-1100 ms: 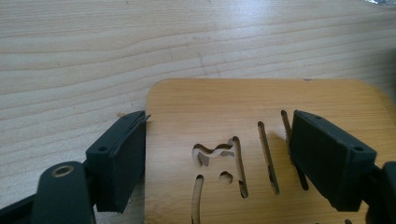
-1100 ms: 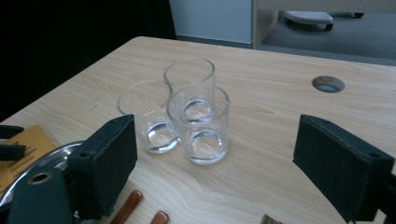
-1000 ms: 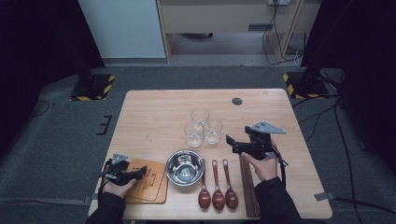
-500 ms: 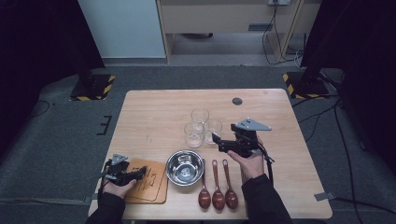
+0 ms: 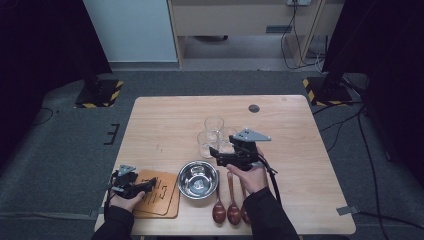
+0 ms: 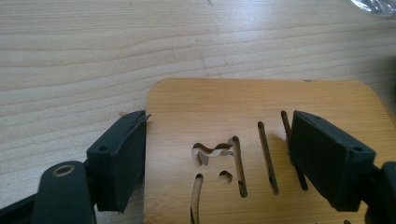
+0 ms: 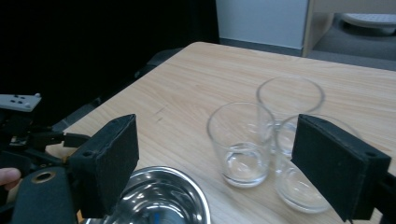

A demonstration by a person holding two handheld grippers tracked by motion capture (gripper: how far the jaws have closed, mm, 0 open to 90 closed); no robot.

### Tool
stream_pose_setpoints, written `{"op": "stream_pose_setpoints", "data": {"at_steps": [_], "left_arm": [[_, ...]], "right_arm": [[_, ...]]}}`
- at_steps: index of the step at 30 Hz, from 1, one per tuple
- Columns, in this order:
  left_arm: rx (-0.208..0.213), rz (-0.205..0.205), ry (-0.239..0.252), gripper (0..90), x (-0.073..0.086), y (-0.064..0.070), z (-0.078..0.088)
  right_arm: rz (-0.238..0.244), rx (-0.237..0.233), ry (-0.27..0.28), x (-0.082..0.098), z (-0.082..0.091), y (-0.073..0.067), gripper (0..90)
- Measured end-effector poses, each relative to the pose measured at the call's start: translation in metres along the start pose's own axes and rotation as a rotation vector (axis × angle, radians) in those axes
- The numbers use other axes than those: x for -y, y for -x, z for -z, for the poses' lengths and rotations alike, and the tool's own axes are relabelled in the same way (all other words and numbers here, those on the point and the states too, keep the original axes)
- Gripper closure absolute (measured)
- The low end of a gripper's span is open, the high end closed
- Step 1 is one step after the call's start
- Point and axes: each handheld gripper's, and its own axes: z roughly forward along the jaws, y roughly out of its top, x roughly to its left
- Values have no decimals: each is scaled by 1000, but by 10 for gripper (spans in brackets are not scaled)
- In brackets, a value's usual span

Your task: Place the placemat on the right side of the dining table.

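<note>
Glass tumblers [image 5: 214, 135] cluster just behind steel bowl [image 5: 198, 179]. Right gripper [image 5: 220, 152] beside them, jaws wide, empty. Approach nearest tumbler level, straddle it squarely, avoid neighbours. Left gripper [image 5: 142, 187], jaws apart, empty, over wooden coasters [image 5: 162, 192].

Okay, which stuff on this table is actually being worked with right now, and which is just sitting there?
In hand:
- right gripper, jaws open, at the three glasses
- left gripper, jaws open over the wooden boards

Lying about:
- steel bowl
- three wooden spoons
- small dark disc
</note>
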Motion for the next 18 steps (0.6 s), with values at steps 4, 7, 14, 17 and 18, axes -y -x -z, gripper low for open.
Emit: {"op": "stream_pose_setpoints", "data": {"at_steps": [4, 7, 14, 17, 18], "left_arm": [[3, 12, 0, 198, 0, -2, 1], [2, 13, -1, 198, 0, -3, 2], [6, 16, 0, 200, 1, -4, 4], [9, 20, 7, 201, 0, -4, 6], [10, 23, 13, 200, 1, -4, 7]], "right_arm": [[18, -31, -12, 0, -10, -14, 152], [29, -62, -25, 1, -18, -26, 152], [47, -113, -46, 3, -35, -48, 156], [46, -130, -50, 4, -40, -55, 158], [45, -133, -52, 4, -41, -56, 158]]}}
